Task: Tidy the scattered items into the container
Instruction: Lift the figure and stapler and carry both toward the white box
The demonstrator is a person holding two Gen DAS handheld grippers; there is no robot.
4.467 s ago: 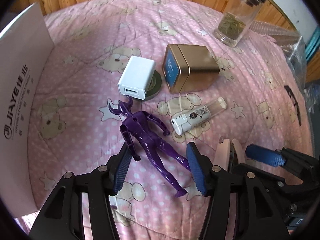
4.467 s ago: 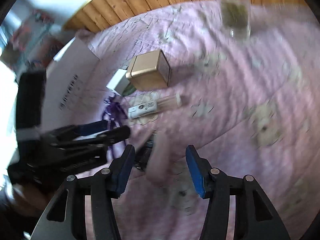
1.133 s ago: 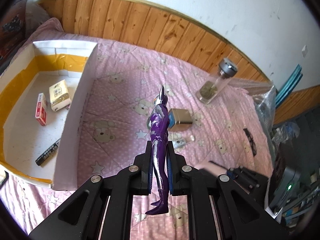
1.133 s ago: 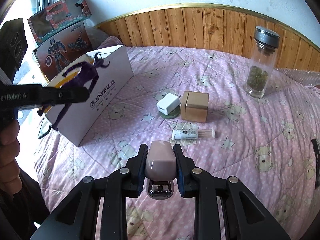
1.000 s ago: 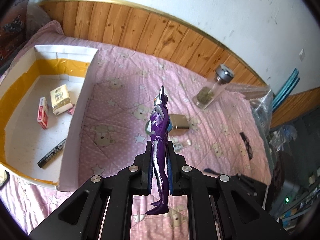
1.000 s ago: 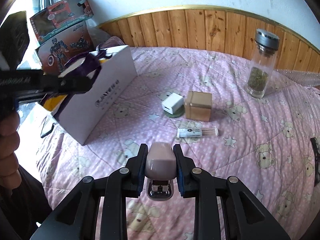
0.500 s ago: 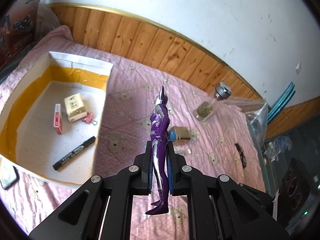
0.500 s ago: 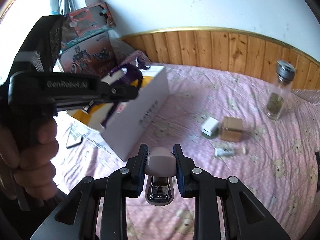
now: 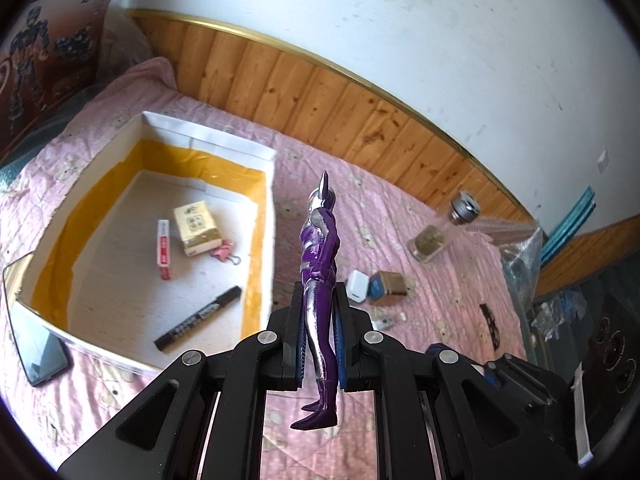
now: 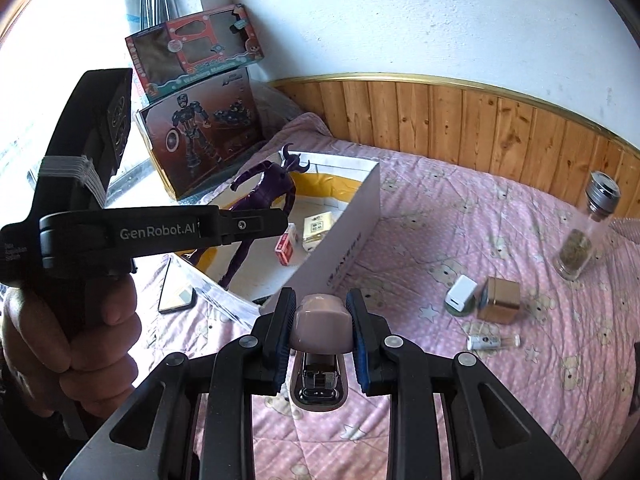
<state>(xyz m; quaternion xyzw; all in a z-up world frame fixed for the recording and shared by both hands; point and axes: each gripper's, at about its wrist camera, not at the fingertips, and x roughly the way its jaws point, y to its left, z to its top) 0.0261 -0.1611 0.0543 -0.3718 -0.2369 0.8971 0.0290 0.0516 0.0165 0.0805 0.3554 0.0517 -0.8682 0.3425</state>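
Note:
My left gripper (image 9: 319, 320) is shut on a purple toy figure (image 9: 318, 264), held upright by its legs, high over the pink bedspread and just right of the white box (image 9: 272, 168) with yellow lining. From the right wrist view the same figure (image 10: 264, 192) hangs over the box's (image 10: 352, 240) near corner. My right gripper (image 10: 320, 332) is shut on a pale pink stapler (image 10: 320, 320), short of the box's long wall. A white charger (image 10: 460, 292), a gold tin (image 10: 500, 300) and a small tube (image 10: 492, 340) lie on the bed to the right.
Inside the box lie a black marker (image 9: 198, 318), a red card pack (image 9: 163, 248), a yellowish packet (image 9: 196, 230) and a pink binder clip (image 9: 224, 250). A phone (image 9: 40, 360) lies left of the box. A glass tea bottle (image 10: 584, 232) stands at the right. Toy cartons (image 10: 192, 92) lean on the wall.
Both grippers rose and travelled left toward the box, each keeping its item. The box interior now shows fully in the left wrist view, and the loose items shrank toward the right.

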